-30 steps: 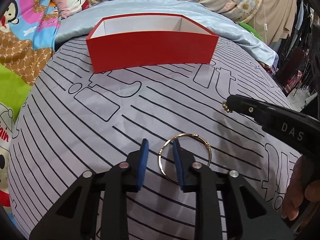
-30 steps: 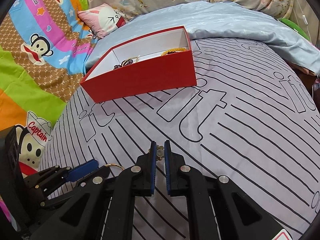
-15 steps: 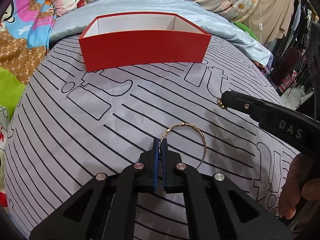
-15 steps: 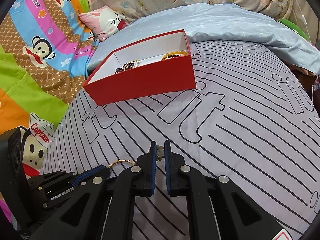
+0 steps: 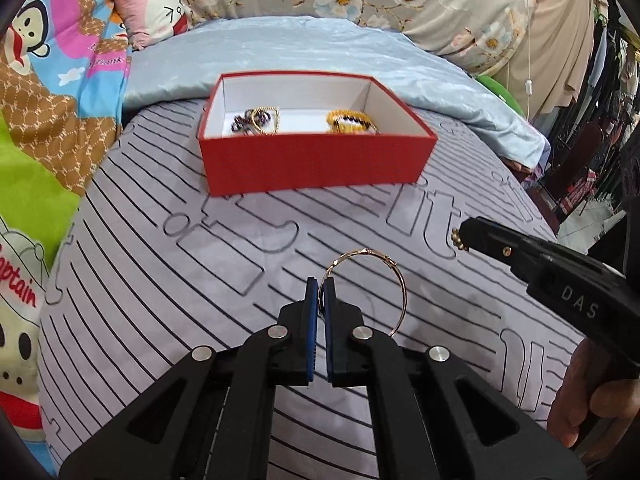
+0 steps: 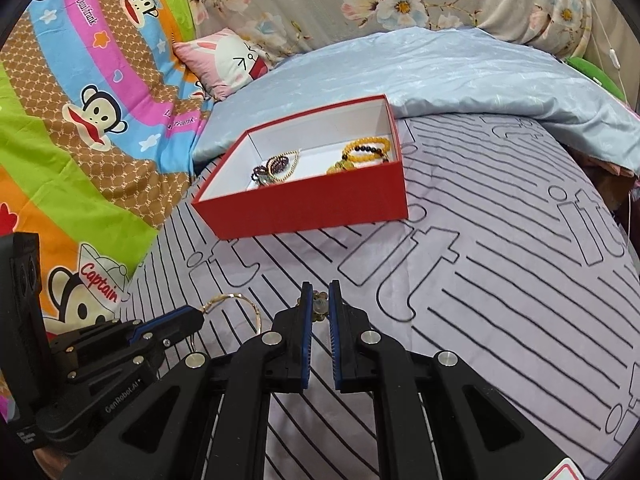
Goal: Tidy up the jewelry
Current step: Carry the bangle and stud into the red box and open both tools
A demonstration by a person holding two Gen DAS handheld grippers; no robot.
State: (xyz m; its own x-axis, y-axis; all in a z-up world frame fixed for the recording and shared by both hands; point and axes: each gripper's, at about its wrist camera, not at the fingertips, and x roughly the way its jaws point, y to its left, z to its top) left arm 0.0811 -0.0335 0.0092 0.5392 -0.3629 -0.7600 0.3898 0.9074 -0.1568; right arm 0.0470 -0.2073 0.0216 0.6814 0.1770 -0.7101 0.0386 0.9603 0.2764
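Two claws are at work over a bed covered with a grey striped sheet (image 5: 168,280). The left claw (image 5: 320,292) is pressed together on the near-left part of a thin gold bangle (image 5: 394,276), and the bangle stands up above the sheet with its free side leaning to the right. In the right wrist view the same bangle (image 6: 236,298) shows at the tip of the left claw (image 6: 188,320), at the near left. The right claw (image 6: 318,308) is clamped on a small beaded piece (image 6: 318,306); what kind of jewelry it is, I cannot tell. In the left wrist view the right claw (image 5: 466,236) comes in from the right, with the little gold beads (image 5: 456,238) showing at its tip.

One red box (image 5: 316,162) with a white inside lies farther away on the sheet, open at the top. In its left part there is a dark beaded bracelet (image 6: 266,170) together with a gold chain loop (image 6: 292,162), touching each other. In its right part lie yellow beaded bracelets (image 6: 366,150) with some dark beads, close to the right wall. The white floor between the two groups is bare.

Beyond the box lies a light blue quilt (image 6: 440,68), and at the far left a pink rabbit pillow (image 6: 228,60) rests beside a colourful monkey-print blanket (image 6: 80,120).
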